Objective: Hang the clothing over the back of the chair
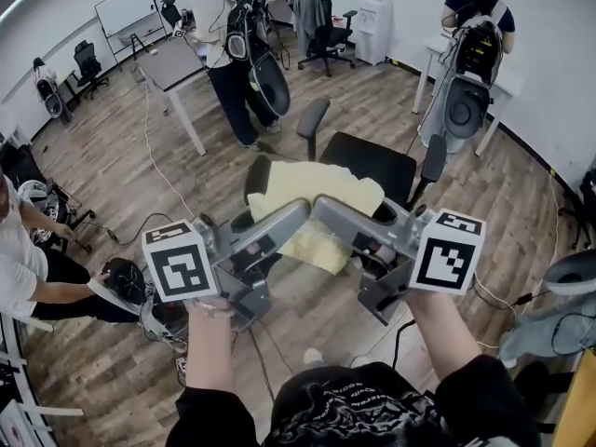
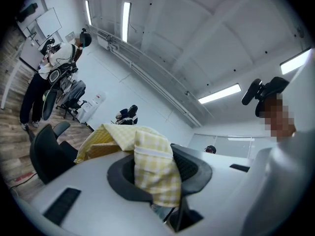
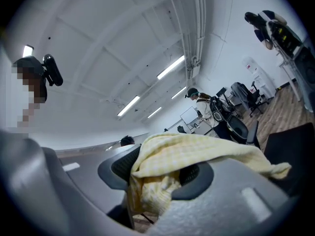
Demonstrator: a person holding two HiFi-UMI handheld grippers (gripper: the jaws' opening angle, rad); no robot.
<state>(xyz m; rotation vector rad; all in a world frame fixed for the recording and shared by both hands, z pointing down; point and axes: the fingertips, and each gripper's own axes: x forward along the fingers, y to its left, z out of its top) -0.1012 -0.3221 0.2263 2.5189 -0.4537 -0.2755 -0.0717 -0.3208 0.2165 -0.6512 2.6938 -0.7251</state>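
Observation:
A yellow checked garment point(image 1: 321, 203) lies spread over the top of a black office chair point(image 1: 377, 163) just in front of me. Its near edge hangs down on my side. My left gripper point(image 1: 296, 212) and right gripper point(image 1: 326, 209) meet at that edge, tips nearly touching. In the left gripper view the jaws are shut on a fold of the garment point(image 2: 152, 161), with the chair's armrest point(image 2: 47, 154) at the left. In the right gripper view a bunched fold of the garment point(image 3: 162, 156) is pinched between the jaws, which are shut on it.
A person point(image 1: 219, 26) with gear stands by a grey desk point(image 1: 172, 63) at the back left. Another person point(image 1: 475, 26) sits at the back right. A second chair with a jacket point(image 1: 317, 17) stands far behind. Cables point(image 1: 158, 170) run over the wooden floor; someone sits at the left point(image 1: 28, 268).

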